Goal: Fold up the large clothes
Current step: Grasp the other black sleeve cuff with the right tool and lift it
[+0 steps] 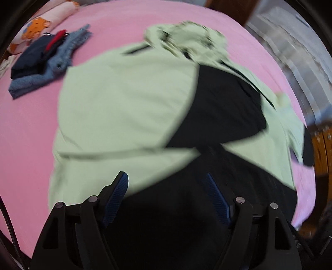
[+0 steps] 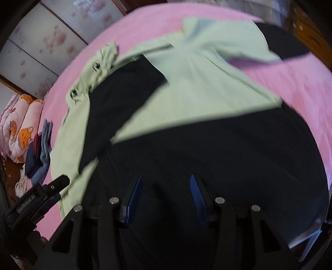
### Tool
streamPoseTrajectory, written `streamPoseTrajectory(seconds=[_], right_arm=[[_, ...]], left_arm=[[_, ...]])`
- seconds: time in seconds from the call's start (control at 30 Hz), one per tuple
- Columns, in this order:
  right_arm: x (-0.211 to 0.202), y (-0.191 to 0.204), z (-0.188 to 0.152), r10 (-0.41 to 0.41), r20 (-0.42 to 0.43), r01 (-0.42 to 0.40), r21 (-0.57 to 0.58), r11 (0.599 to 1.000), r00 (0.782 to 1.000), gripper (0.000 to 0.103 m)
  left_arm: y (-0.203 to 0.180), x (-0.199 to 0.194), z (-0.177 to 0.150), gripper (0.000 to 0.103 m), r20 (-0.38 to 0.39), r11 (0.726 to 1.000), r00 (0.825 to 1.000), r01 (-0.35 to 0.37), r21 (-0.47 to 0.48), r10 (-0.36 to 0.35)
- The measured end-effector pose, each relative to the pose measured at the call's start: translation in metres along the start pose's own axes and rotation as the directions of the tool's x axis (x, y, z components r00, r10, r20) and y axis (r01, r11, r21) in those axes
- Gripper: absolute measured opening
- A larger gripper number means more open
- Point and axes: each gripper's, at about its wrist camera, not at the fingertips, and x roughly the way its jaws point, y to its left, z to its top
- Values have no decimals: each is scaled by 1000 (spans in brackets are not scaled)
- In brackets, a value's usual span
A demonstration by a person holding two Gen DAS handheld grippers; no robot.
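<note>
left gripper — jaws apart, empty | right gripper — jaws apart, empty | green-and-black jacket spread on pink bed

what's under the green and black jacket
The pink sheet of the bed shows all around the jacket, so the jacket lies on it. Whatever else might sit beneath is covered by the fabric and cannot be seen.

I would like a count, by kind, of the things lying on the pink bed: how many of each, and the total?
Large green and black jacket: 1
Pile of folded clothes, dark blue and light blue: 1
Rolled quilt with bear print: 1
Total: 3
Single pieces within the pile are too blurred to count. Both claws hover open above the jacket.
</note>
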Motion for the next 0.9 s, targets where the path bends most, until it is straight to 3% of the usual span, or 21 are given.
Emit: streamPoseTrajectory(seconds=[0.2, 0.37, 0.53, 0.67, 0.9], right_arm=[[-19, -83, 9, 32, -73, -26, 84, 996, 997, 48], [-51, -170, 63, 14, -27, -11, 118, 993, 1000, 48], [-70, -257, 119, -11, 31, 6, 182, 983, 999, 48], [-74, -325, 173, -14, 84, -7, 238, 971, 996, 48], [-65, -394, 244, 0, 185, -66, 351, 934, 983, 48]], left_arm=[[-74, -11, -47, 78, -52, 993, 995, -77, 92, 82], [-143, -19, -68, 78, -88, 992, 990, -103, 77, 110], [-206, -22, -66, 78, -66, 997, 995, -79, -2, 79], [-257, -20, -57, 78, -39, 996, 995, -87, 25, 88], [-309, -11, -48, 78, -50, 996, 995, -81, 38, 83]])
